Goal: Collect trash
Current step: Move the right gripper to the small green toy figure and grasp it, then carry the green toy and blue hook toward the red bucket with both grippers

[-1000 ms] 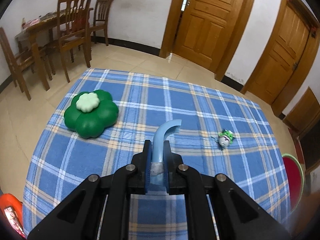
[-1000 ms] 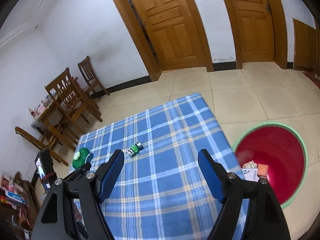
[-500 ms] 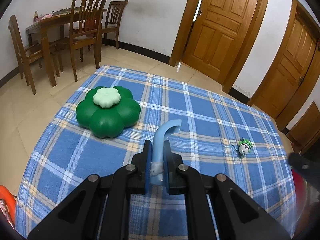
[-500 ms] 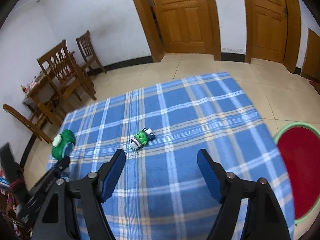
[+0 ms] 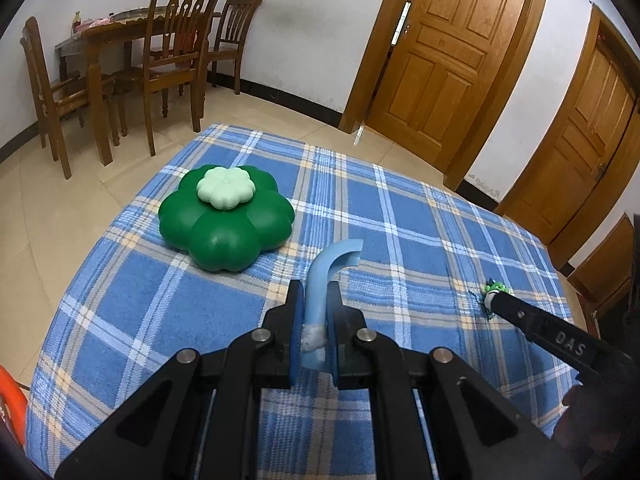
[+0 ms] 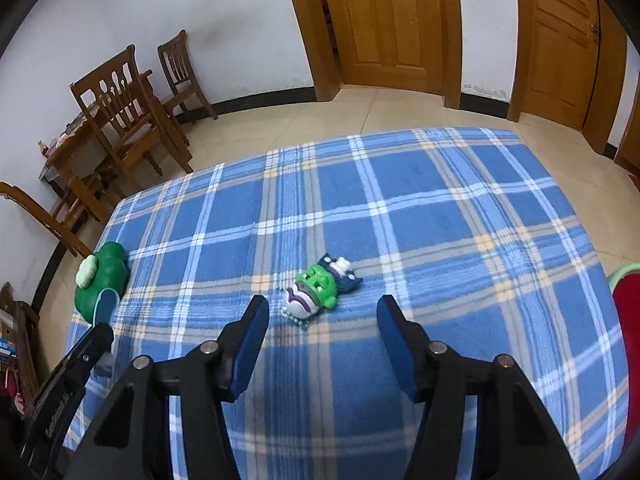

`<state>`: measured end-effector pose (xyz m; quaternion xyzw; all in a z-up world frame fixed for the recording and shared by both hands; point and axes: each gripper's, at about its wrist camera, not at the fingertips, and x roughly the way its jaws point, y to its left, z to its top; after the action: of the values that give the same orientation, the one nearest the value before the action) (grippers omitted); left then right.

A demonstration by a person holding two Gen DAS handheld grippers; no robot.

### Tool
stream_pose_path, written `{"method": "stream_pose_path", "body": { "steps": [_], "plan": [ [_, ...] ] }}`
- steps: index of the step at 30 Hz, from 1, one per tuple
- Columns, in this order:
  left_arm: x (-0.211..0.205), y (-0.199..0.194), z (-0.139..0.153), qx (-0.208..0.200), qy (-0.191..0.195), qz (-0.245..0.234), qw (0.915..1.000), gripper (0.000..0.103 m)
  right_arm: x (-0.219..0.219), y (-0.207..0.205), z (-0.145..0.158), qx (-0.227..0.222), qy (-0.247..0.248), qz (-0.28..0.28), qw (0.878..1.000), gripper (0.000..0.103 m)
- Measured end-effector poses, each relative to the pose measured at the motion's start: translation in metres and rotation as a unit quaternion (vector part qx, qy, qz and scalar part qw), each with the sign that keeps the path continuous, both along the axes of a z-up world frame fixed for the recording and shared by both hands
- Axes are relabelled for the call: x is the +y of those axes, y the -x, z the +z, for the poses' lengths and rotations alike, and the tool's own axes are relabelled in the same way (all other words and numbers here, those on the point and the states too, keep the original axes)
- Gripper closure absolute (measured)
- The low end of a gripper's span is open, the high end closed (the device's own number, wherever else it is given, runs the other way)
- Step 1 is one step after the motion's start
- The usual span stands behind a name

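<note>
1. In the left wrist view, the left tool [image 5: 312, 300] is seen at the bottom centre of the frame, clamped tightly on a curved light-blue plastic piece [image 5: 320, 280], whose hooked end rises above the fingertips towards the middle of the frame.
2. In the right wrist view, the right tool [image 6: 320, 312] is shown at the bottom centre with its jaws closing; nothing is pressed between the pads, and a gap is kept on either side.
3. Just beyond the right tool's fingertips, near the middle of that frame, a small green toy figure [image 6: 318, 288] is found lying on the blue plaid cloth [image 6: 440, 220] that covers the surface.
4. The same toy is glimpsed at the right of the left wrist view, partly hidden behind one black finger of the right tool.
5. A green clover-shaped box [image 5: 226, 224] with a pale lid is set on the cloth at the centre left of the left wrist view, well apart from the toy.
6. A red basin [image 6: 628, 320] with a green rim is cut off by the right edge of the right wrist view, beside the surface.
7. Wooden chairs [image 5: 176, 52] are placed at the upper left, and wooden doors [image 5: 452, 48] at the upper right.
</note>
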<state>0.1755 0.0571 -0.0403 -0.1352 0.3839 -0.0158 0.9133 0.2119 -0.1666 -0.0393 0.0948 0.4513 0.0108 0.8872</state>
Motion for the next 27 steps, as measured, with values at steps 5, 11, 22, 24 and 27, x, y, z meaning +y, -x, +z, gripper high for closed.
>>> {"method": "stream_pose_path", "body": {
  "steps": [5, 11, 22, 24, 27],
  "plan": [
    [-0.003, 0.002, 0.000, 0.000, -0.001, -0.006, 1.0000, 0.093, 0.007, -0.008, -0.006, 0.004, 0.020, 0.003, 1.000, 0.045],
    [-0.008, 0.001, -0.001, 0.001, -0.007, -0.010, 0.9999, 0.093, 0.010, -0.008, -0.008, -0.006, 0.050, 0.007, 0.999, 0.071],
    [-0.010, 0.002, 0.000, -0.005, -0.014, -0.013, 0.9998, 0.093, -0.017, 0.031, 0.003, -0.013, 0.003, 0.002, 1.000, 0.071],
    [-0.010, 0.002, 0.000, -0.005, -0.015, -0.013, 0.9998, 0.093, -0.023, 0.041, 0.009, -0.019, -0.004, 0.000, 1.000, 0.071],
    [-0.011, 0.002, 0.000, -0.005, -0.015, -0.014, 0.9998, 0.093, -0.032, 0.057, 0.017, -0.027, -0.012, -0.003, 1.000, 0.071]
  ]
}}
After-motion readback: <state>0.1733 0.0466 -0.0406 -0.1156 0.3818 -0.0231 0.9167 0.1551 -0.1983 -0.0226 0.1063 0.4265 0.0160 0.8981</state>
